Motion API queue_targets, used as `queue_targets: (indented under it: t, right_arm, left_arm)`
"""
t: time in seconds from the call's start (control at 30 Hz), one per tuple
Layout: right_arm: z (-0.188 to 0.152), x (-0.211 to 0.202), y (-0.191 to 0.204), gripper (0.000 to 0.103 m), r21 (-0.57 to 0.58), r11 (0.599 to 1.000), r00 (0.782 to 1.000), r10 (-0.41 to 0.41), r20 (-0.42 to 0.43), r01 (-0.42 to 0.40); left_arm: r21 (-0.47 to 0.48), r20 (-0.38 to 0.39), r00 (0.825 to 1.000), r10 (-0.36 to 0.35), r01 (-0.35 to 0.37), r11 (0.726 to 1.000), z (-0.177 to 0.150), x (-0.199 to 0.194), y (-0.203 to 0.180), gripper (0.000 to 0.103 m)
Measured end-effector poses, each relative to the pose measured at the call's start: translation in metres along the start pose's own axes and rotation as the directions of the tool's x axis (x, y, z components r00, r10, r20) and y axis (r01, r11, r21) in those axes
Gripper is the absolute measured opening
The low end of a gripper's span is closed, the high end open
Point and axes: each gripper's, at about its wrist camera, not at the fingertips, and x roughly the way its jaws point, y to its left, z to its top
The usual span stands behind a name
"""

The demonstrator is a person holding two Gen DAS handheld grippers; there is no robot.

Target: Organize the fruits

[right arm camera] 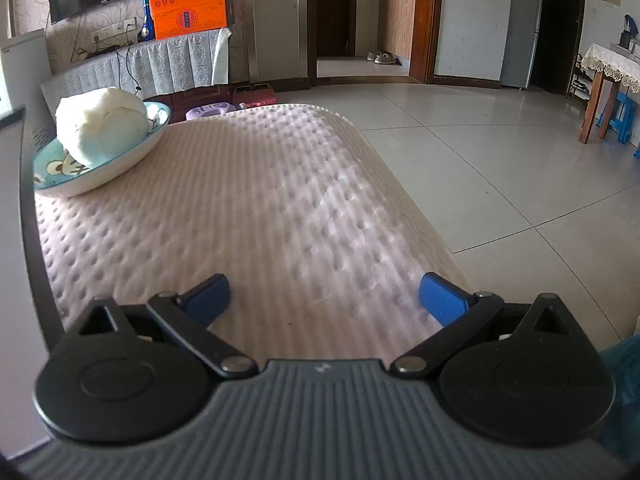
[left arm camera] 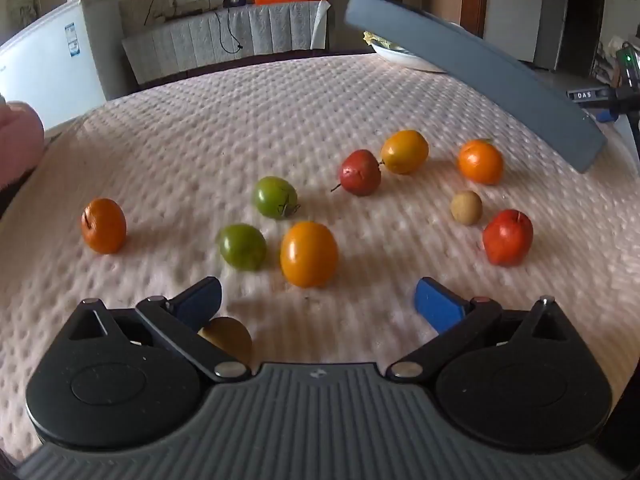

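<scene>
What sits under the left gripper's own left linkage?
A yellowish-brown round fruit on the mat peeks out beneath the left gripper; the linkage covers its lower left part.

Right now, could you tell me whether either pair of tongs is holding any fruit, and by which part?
Nothing is held: the left tongs and right tongs are both open and empty.
</scene>
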Motion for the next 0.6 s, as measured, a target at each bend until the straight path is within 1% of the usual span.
queue_targets:
  t: [0.17,0.23,0.33,0.4,0.47,0.5,0.57,0.6]
  right_arm:
    - [0.001,0.000,0.000,0.103,-0.003,1.000,1.000,-0.002,0.000,0.002]
    - [0.001,0.001,0.001,0.103,-0.005,1.000,1.000,-0.003,0.000,0.003]
    - [0.000,0.000,0.002,0.103,-0.006,1.000,1.000,-0.006,0.002,0.006]
    - [0.001,0.000,0.003,0.103,-0.008,1.000,1.000,-0.007,0.003,0.007]
    - [0.000,-0.001,0.006,0.103,-0.001,1.000,1.000,-0.020,0.000,0.020]
    - [0.001,-0.002,0.005,0.103,0.008,1.000,1.000,-0.020,-0.005,0.020]
    - [0.003,-0.008,0.003,0.103,-0.004,1.000,0.998,-0.005,-0.059,0.005]
    - [0.003,-0.013,0.000,0.103,0.001,1.000,0.996,-0.016,-0.088,0.016]
  left_arm:
    - [0.008,0.042,0.999,0.030,-0.030,1.000,-0.006,-0.003,-0.009,0.103]
    - [-0.002,0.037,0.999,0.037,-0.037,0.999,-0.006,-0.003,-0.010,0.103]
    - [-0.027,0.026,0.999,0.026,-0.025,0.999,-0.005,-0.002,-0.006,0.103]
    - [-0.057,0.020,1.000,0.002,-0.001,0.998,-0.007,-0.001,0.002,0.103]
    - [-0.052,0.023,1.000,-0.007,0.008,0.999,-0.008,-0.001,0.004,0.103]
    - [-0.054,0.023,1.000,-0.010,0.011,0.998,-0.008,-0.001,0.005,0.103]
    - [-0.057,0.033,0.999,-0.013,0.014,0.998,-0.009,-0.002,0.005,0.103]
    - [-0.059,0.038,0.999,-0.010,0.013,0.998,-0.010,-0.002,0.005,0.103]
